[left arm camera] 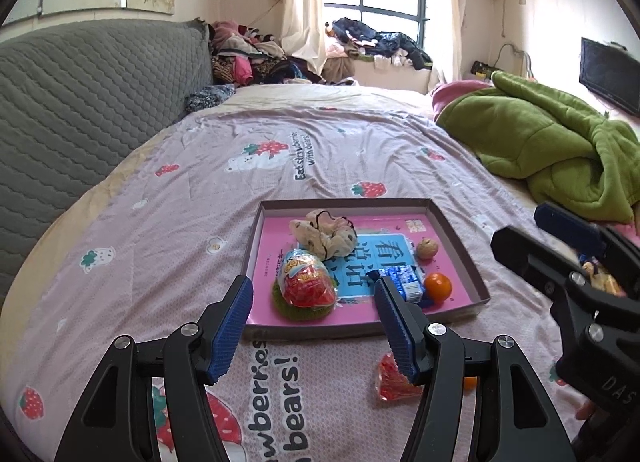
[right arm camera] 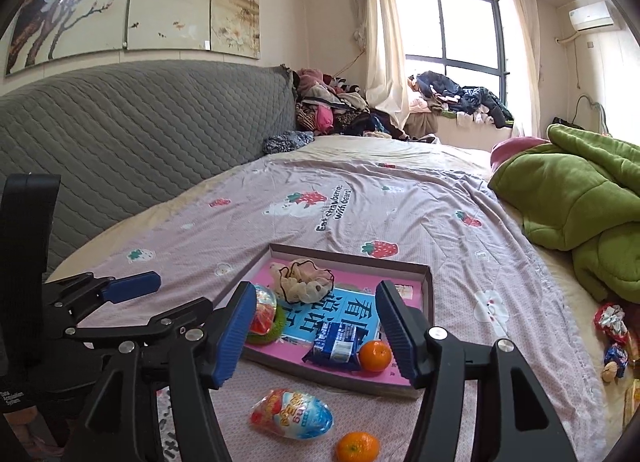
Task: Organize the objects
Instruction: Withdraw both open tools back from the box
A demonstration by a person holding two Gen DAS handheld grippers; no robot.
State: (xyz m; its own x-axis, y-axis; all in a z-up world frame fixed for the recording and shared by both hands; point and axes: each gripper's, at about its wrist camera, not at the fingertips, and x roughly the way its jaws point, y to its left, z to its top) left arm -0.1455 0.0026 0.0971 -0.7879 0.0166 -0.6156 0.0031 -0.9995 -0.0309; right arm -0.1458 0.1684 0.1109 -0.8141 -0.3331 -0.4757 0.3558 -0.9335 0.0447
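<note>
A shallow pink-lined box point(left arm camera: 460, 240) point(right arm camera: 427, 294) lies on the bed. It holds a scrunchie point(left arm camera: 326, 234) point(right arm camera: 304, 282), a red-and-blue egg toy on a green pad point(left arm camera: 306, 280) point(right arm camera: 264, 312), a blue packet point(left arm camera: 402, 280) point(right arm camera: 336, 344), an orange point(left arm camera: 437, 287) point(right arm camera: 375, 355) and a walnut point(left arm camera: 427, 249). On the bedspread in front of the box lie a second egg toy point(right arm camera: 291, 414) point(left arm camera: 394, 380) and a second orange point(right arm camera: 357, 447). My left gripper point(left arm camera: 316, 326) is open and empty, just short of the box's near edge. My right gripper point(right arm camera: 316, 330) is open and empty above the loose egg toy.
A green quilt point(left arm camera: 552, 142) point(right arm camera: 580, 202) is heaped at the right. A grey padded headboard point(left arm camera: 88, 114) point(right arm camera: 132, 134) runs along the left. Several small snacks point(right arm camera: 614, 338) lie at the far right edge of the bed. Clothes point(right arm camera: 332, 110) are piled by the window.
</note>
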